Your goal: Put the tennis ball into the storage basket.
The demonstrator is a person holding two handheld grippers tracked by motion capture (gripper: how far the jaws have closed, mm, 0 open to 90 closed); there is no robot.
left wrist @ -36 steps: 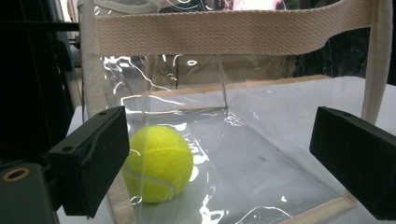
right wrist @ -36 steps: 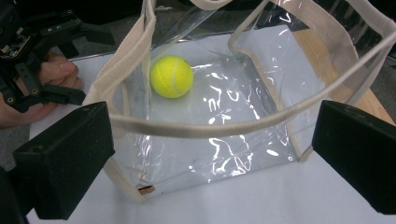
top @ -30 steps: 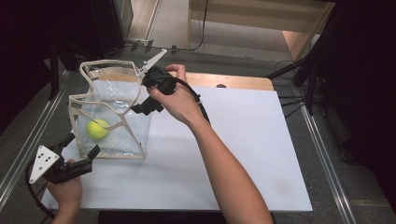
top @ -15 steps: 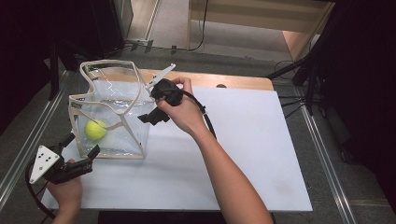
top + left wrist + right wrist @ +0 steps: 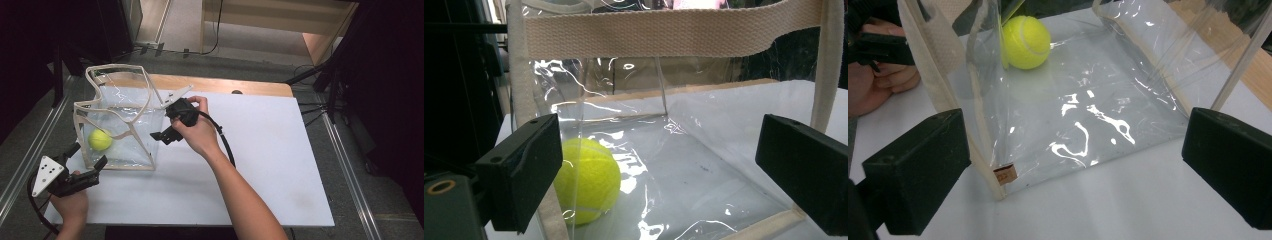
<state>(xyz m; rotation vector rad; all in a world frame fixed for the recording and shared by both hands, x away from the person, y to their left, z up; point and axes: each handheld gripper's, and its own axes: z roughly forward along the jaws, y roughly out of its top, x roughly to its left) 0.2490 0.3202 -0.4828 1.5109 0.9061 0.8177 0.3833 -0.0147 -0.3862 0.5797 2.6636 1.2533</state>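
Ball sits in the bag; both grippers, left and right, gape wide, holding nothing. Withdraw without snagging the straps.

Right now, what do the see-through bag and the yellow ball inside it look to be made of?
The bag: walls likely clear, glossy soft plastic, showing creases and bright glare; its trim looks like cream woven webbing with a visible weave. The ball: yellow-green, matte and fuzzy with a pale curved seam, seemingly felt over rubber like a tennis ball.
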